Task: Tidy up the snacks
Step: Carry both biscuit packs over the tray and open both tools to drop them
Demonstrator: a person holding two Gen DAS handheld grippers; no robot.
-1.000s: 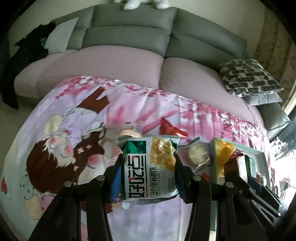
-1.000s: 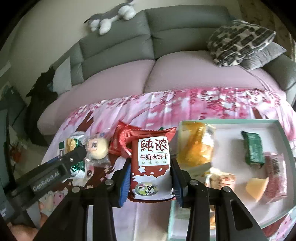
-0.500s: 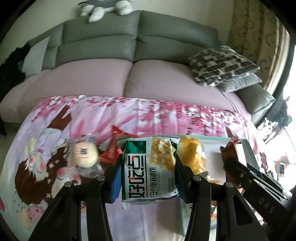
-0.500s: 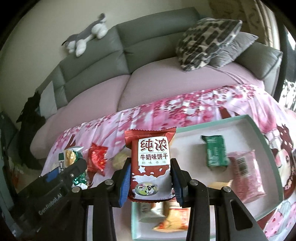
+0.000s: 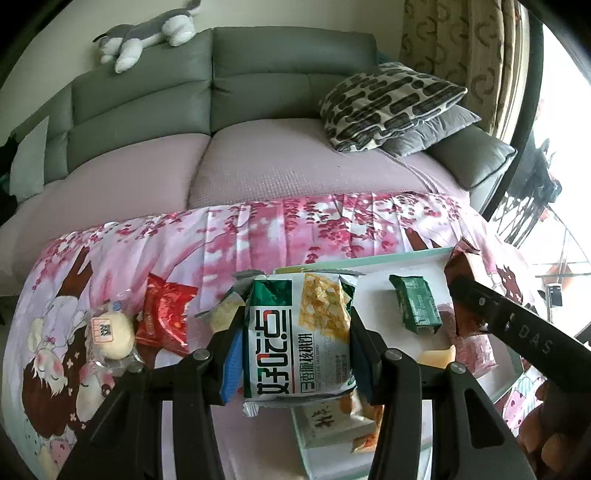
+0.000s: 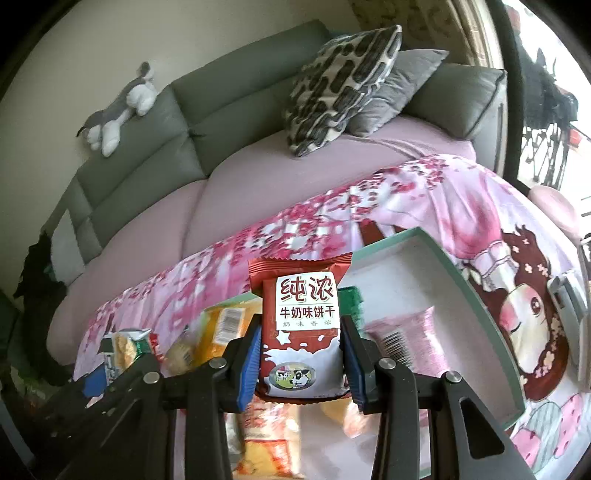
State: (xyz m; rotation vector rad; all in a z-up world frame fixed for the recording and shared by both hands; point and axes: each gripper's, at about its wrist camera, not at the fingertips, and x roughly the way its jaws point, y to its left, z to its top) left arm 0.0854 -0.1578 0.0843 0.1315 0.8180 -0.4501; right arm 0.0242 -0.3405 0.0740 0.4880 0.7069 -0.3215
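My left gripper (image 5: 295, 339) is shut on a green and white snack packet (image 5: 299, 332), held above the left edge of the pale green tray (image 5: 424, 254). My right gripper (image 6: 301, 354) is shut on a red and white milk biscuit packet (image 6: 301, 325), held over the tray (image 6: 476, 295). The tray holds a green packet (image 5: 415, 304), a pink packet (image 6: 406, 339), an orange-yellow packet (image 6: 221, 325) and others. A red packet (image 5: 162, 317) and a wrapped bun (image 5: 110, 334) lie on the pink cloth left of the tray.
A cherry-blossom cartoon cloth (image 5: 258, 229) covers the table. Behind it stands a grey sofa (image 5: 221, 92) with a pink cover, patterned cushions (image 5: 388, 103) and a plush cat (image 5: 147, 33). A window is at the right.
Both grippers have swung to the right with their packets still held, from over the loose snacks on the cloth to over the tray. The right gripper is now further across the tray.
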